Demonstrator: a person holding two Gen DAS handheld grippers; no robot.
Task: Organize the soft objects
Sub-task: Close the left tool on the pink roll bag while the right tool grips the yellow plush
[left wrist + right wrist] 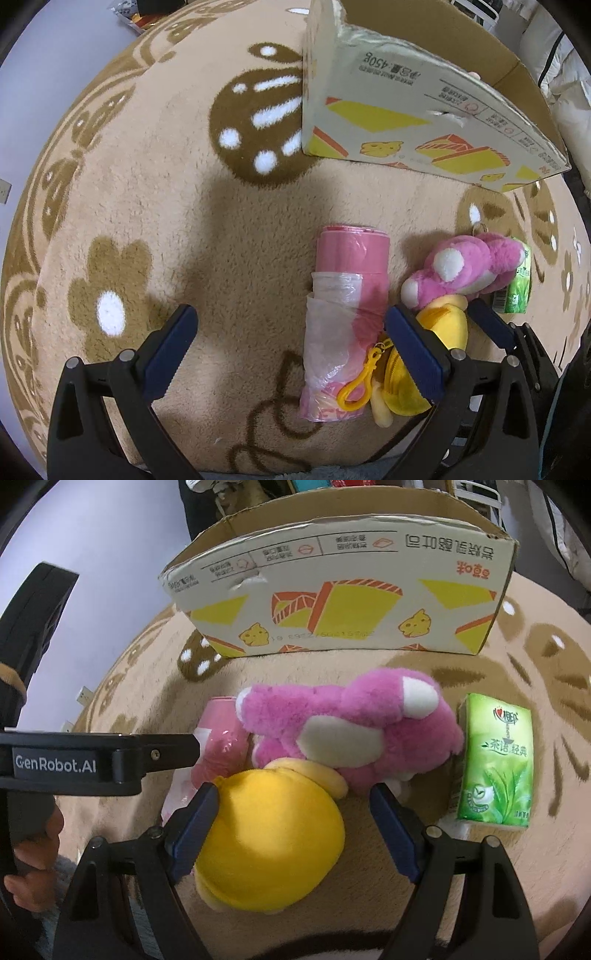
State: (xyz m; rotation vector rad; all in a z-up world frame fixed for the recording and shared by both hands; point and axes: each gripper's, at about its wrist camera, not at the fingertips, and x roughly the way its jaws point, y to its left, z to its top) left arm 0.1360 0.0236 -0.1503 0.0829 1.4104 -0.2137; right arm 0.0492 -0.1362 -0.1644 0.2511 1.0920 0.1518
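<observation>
Right gripper [291,819], jaws apart, straddles the yellow plush [269,842], presumably the next pick. Left gripper [291,350], jaws apart, hangs over the pink bag roll [347,314]. Beyond lie pink plush [354,727], tissue pack [495,760], then cardboard box [343,602], the likely destination.

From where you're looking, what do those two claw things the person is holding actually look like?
Both the left gripper and right gripper have black plastic frames, silver pivot bolts and two dark blue ridged pads. One black body reads "GenRobot.AI" in white. A bare hand shows; no cables are visible.
</observation>
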